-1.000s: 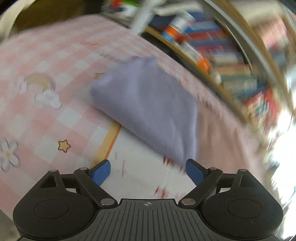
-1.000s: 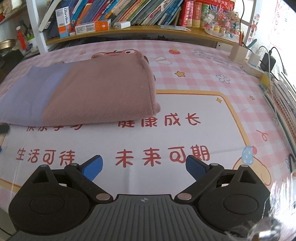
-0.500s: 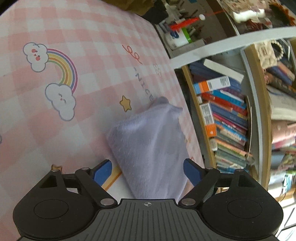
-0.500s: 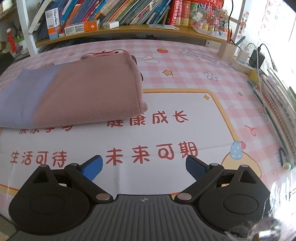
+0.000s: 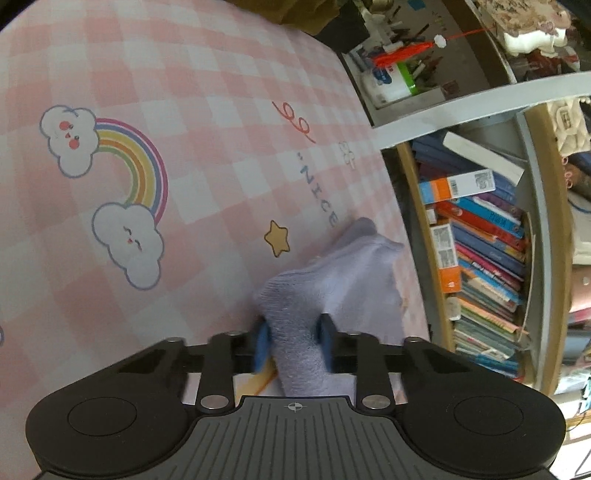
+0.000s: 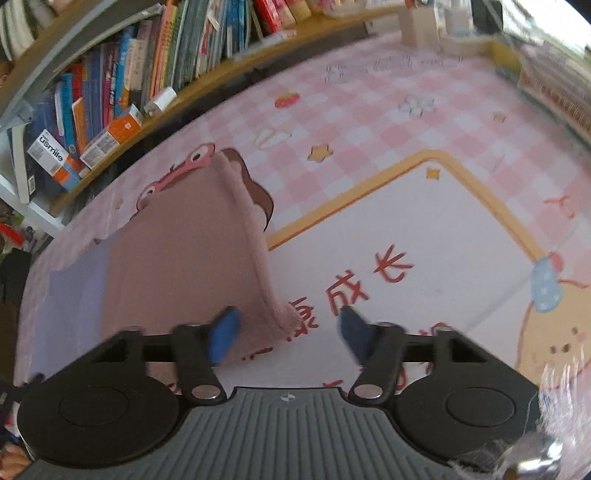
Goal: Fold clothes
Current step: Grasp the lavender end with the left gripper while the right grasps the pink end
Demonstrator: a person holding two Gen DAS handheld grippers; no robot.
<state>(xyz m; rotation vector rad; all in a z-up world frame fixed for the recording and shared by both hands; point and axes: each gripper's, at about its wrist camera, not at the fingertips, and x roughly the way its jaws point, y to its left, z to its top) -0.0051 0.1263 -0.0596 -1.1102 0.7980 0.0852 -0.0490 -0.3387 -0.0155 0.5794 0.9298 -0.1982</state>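
Note:
A folded cloth, dusty pink (image 6: 177,266) at one end and lavender (image 5: 354,273) at the other, lies on the pink checked table mat (image 5: 184,110). In the left wrist view my left gripper (image 5: 294,341) is closing, and its blue pads squeeze the bunched lavender end. In the right wrist view my right gripper (image 6: 288,332) is tilted over the near pink corner (image 6: 284,317). Its jaws are closing with that corner between them. The left pad (image 6: 223,332) sits over the cloth, and the right pad (image 6: 354,332) stands clear of it.
A wooden bookshelf (image 6: 147,74) full of books runs along the far edge of the table, also seen as the bookshelf (image 5: 480,258) at the right. Cups and small items (image 6: 421,18) stand at the back right. The mat's white panel with red characters (image 6: 406,258) lies right of the cloth.
The left jaws have closed from wide open onto the lavender end. The right gripper has rolled and shifted over to the pink corner, and its jaws have narrowed around it.

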